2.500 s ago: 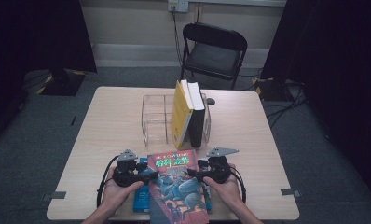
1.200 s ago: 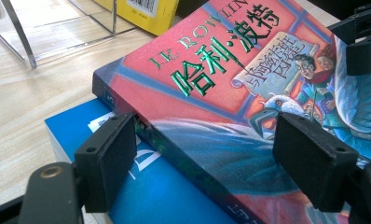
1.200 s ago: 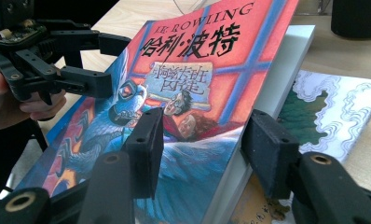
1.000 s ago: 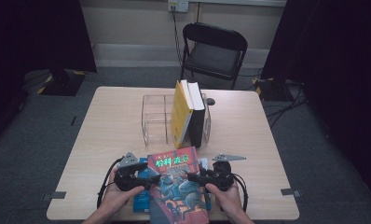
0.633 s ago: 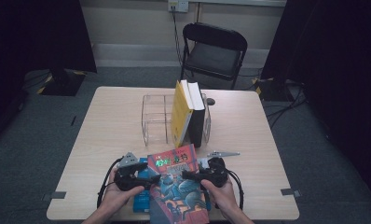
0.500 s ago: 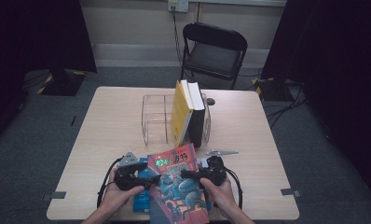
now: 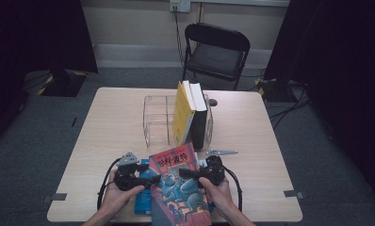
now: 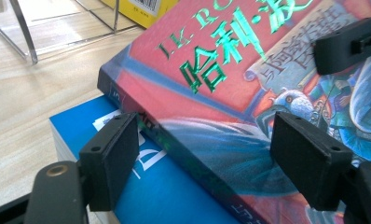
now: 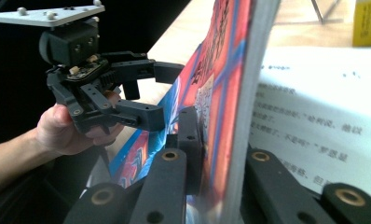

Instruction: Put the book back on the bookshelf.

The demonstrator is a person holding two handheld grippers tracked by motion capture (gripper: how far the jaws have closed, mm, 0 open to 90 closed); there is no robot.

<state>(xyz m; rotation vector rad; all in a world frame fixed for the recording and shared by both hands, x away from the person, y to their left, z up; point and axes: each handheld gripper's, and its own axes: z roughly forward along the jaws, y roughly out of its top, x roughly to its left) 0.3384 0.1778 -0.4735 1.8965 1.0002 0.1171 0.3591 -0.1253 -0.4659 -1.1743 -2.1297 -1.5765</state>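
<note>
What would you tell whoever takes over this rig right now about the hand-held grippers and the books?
Right hand-held gripper: jaws have just been closing and now pinch the front cover of the red book, lifting it off its pages.
Left hand-held gripper: open, jaws on either side of the red book's spine edge, pads not pressing.
The red book lies partly on a blue book at the table's near edge.
The clear rack holds a yellow book and a black book upright.
Left: probably shelving the red and blue books.
</note>
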